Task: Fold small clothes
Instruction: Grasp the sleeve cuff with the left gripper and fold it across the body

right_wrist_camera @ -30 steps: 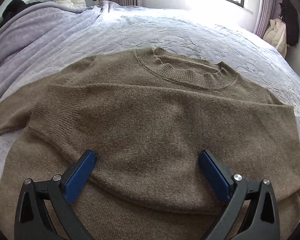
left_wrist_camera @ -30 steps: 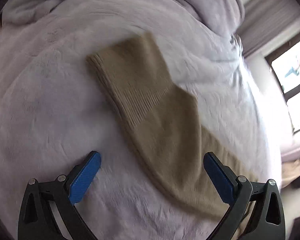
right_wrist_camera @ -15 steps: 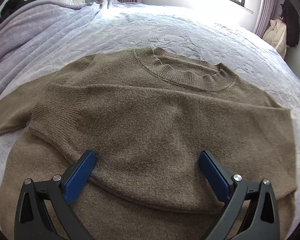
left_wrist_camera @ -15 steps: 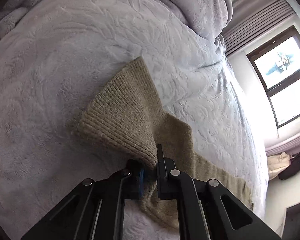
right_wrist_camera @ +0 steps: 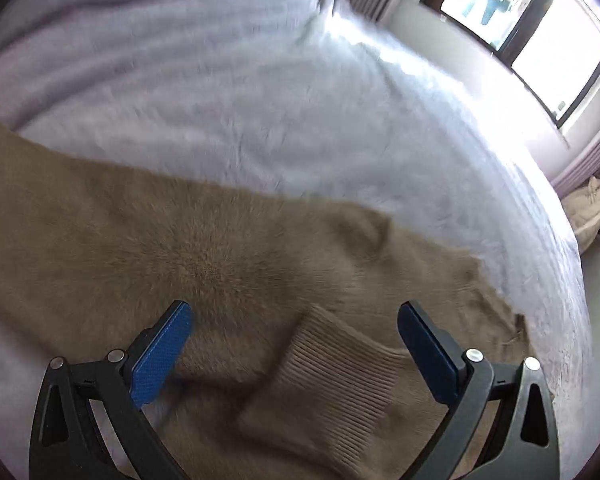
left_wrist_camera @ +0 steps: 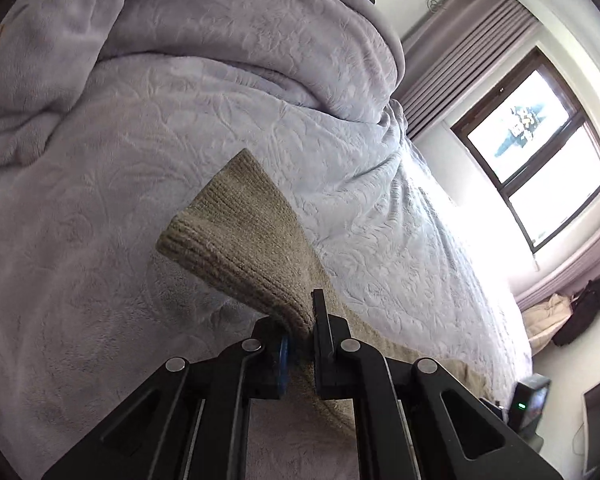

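A tan knitted sweater [right_wrist_camera: 148,248] lies spread on a bed. My left gripper [left_wrist_camera: 300,334] is shut on the ribbed cuff [left_wrist_camera: 236,236] of one sleeve and holds it lifted off the bedspread. My right gripper [right_wrist_camera: 296,332] is open and empty, low over the sweater's body. The ribbed cuff [right_wrist_camera: 336,380] of the other, folded-in sleeve lies between its blue pads [right_wrist_camera: 160,352]. The right wrist view is blurred by motion.
The bed is covered by a pale lilac embossed bedspread [left_wrist_camera: 100,200], with a heaped lilac blanket [left_wrist_camera: 220,32] at the far side. A window [left_wrist_camera: 536,140] and curtains are on the right. A bag [right_wrist_camera: 588,208] sits past the bed's edge.
My left gripper closed on the sleeve cuff and has lifted it off the bed. My right gripper swung left across the sweater, staying open.
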### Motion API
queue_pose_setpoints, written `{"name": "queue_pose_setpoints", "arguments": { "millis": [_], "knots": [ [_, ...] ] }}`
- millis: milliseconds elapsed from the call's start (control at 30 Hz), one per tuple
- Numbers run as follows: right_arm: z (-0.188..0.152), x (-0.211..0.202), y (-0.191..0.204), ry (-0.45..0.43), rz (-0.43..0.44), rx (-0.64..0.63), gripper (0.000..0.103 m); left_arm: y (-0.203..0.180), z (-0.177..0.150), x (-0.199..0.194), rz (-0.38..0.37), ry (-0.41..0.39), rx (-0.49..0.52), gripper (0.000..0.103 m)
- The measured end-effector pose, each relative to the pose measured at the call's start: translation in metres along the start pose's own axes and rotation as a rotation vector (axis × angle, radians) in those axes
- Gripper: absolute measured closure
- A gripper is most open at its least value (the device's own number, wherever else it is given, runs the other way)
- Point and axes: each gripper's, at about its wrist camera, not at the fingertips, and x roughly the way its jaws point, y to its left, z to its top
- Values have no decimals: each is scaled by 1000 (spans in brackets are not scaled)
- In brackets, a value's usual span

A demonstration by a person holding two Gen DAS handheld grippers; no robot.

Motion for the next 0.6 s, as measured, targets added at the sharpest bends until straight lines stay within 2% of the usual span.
{"name": "queue_pose_setpoints", "arguments": {
  "millis": [33,67,133,167,333,500,600],
  "knots": [
    [2,10,10,30,15,-5,2,0,0,0,4,-2,5,94],
    [2,11,18,19,15,-23,5,-1,0,1,-2,-1,6,94],
    [0,-7,28,-74,6,-85,6,-5,-1,-4,-20,-10,11,94],
    [-3,-22,26,-130,33,-96,6,-10,0,-7,-27,-19,22,94],
    [-36,-75,-28,-246,11,-10,6,-70,-3,-21,-76,-49,125,94],
    [-95,-83,-110,-172,-29,137,6,-165,-30,-20,-162,4,266,94],
    [-134,-80,-148,-114,-73,202,6,-232,-69,-7,-202,71,380,94]
  ]
}}
